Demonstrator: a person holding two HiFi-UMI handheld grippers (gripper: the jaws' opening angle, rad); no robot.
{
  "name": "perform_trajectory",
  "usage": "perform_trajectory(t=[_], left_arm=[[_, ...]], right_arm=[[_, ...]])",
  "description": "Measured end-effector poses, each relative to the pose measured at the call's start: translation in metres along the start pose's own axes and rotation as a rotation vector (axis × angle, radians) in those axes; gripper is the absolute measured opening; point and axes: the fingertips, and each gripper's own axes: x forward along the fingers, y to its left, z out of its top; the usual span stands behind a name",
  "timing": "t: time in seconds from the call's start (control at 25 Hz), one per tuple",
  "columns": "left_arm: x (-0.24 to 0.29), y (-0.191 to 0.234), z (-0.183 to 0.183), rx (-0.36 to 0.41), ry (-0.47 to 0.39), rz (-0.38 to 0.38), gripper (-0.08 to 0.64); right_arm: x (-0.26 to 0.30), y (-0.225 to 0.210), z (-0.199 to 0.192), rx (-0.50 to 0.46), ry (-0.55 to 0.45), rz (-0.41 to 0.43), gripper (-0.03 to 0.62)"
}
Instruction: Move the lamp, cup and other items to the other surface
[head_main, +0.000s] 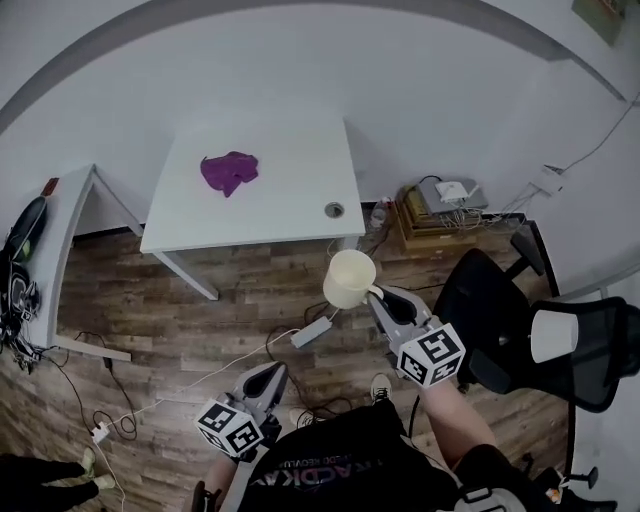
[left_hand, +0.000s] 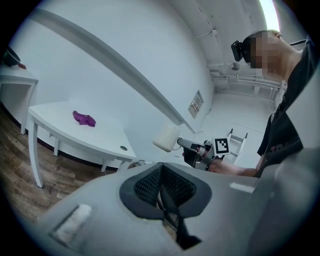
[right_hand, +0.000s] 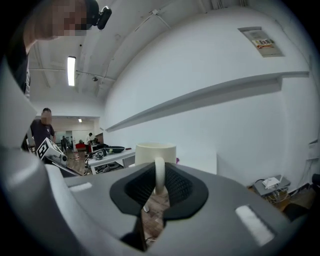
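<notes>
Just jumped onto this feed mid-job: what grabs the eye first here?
The cream cup, gripped by its handle in the right gripper above the wooden floor, stands out first. Beyond it a purple cloth lies on the white table. The left gripper is shut and empty, lower left in the head view.

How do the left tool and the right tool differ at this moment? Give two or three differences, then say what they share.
The right tool is shut on the handle of the cream cup, while the left tool is shut with nothing in it. In the head view the right tool is closer to the white table, and the left tool is further back from it. Both are grey, and each bears a marker cube.
</notes>
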Motion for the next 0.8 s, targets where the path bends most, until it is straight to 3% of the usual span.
perform_trajectory(t=[0.36,0.8], left_arm=[[0.115,-0.075,-0.031,0.028,0.18,-0.166,0.003],[0.238,-0.17,-0.103,0.025,0.365,-0.299,0.003]], right_arm=[[-0.109,-0.129,-0.028,0.099,-0.004,-0.241,0.049],[-0.261,-0.277,-0.098,0.228,0.032,-0.508,0.049]])
